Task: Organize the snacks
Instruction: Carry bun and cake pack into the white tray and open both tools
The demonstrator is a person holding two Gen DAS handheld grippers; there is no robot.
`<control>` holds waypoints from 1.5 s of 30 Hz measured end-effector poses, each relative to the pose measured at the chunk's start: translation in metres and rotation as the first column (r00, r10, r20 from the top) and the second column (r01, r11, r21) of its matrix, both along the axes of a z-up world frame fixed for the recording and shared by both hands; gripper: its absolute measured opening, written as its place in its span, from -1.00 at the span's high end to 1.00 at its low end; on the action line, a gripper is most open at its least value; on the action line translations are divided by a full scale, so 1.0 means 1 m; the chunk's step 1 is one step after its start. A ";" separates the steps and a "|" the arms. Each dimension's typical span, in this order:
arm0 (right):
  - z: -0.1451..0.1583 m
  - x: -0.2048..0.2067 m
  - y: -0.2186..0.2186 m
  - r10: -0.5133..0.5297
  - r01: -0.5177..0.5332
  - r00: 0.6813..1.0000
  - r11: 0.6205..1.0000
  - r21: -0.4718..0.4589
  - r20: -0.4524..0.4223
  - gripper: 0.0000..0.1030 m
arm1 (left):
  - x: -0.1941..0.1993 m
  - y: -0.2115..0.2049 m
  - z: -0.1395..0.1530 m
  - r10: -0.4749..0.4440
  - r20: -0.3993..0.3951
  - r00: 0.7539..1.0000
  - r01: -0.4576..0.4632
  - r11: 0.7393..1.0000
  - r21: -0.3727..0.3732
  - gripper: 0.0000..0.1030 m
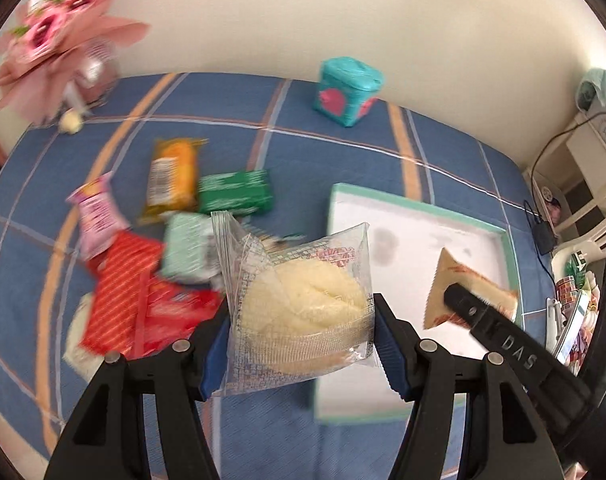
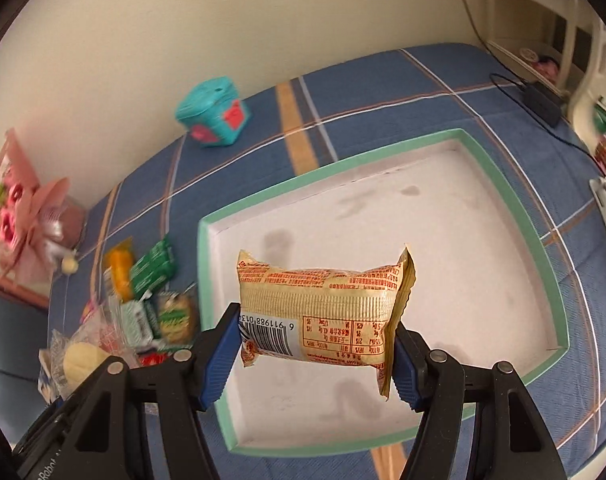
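Note:
My left gripper [image 1: 301, 350] is shut on a clear packet with a pale yellow cake [image 1: 303, 300] inside, held above the blue checked cloth beside the tray's left edge. A tan snack packet [image 2: 323, 312] with red print and a barcode sits gripped in my right gripper [image 2: 317, 364], hanging over the white tray with a green rim [image 2: 515, 200]. That tan packet [image 1: 463, 292] and the right gripper's black finger [image 1: 499, 332] also show in the left wrist view, over the tray [image 1: 415, 240]. A pile of snack packets [image 1: 159, 240] lies on the cloth left of the tray.
A teal box with pink hearts [image 1: 347, 92] stands near the wall. A pink flower bouquet [image 1: 55, 28] sits at the far left corner. A black cable and adapter [image 2: 543, 100] lie on the cloth's far right, next to white furniture [image 2: 583, 52].

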State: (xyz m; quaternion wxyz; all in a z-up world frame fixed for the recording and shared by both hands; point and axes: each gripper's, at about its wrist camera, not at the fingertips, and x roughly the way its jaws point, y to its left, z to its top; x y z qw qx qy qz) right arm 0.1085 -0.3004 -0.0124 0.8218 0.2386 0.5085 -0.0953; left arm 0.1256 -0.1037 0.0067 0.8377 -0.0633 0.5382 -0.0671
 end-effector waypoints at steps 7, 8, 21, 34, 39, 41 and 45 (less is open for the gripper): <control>-0.017 0.010 -0.039 -0.098 0.098 0.995 0.995 0.004 0.019 -0.35 | 0.030 -0.042 -0.026 -0.051 0.000 0.999 0.051 0.999 -0.012 -0.28; -0.018 0.011 -0.043 -0.108 0.108 0.994 0.994 -0.008 0.021 -0.35 | 0.032 -0.047 -0.029 -0.058 0.001 0.998 0.058 0.998 -0.009 -0.28; -0.029 0.028 -0.063 -0.138 0.138 0.990 0.986 -0.089 0.013 -0.36 | 0.062 -0.074 -0.056 -0.111 -0.005 0.994 0.111 0.994 0.010 -0.28; -0.040 0.029 -0.059 -0.131 0.128 0.991 0.986 -0.104 -0.021 -0.39 | 0.066 -0.082 -0.064 -0.133 -0.022 0.991 0.134 0.991 0.028 -0.34; -0.036 0.028 -0.061 -0.132 0.130 0.991 0.986 -0.100 -0.018 -0.39 | 0.065 -0.079 -0.056 -0.124 -0.011 0.992 0.124 0.992 0.019 -0.47; -0.033 0.029 -0.060 -0.129 0.127 0.992 0.986 -0.109 -0.011 -0.40 | 0.065 -0.077 -0.053 -0.120 -0.009 0.993 0.120 0.993 0.014 -0.49; -0.029 0.028 -0.058 -0.120 0.118 0.993 0.987 -0.109 -0.010 -0.45 | 0.066 -0.075 -0.045 -0.107 -0.010 0.994 0.107 0.994 0.016 -0.51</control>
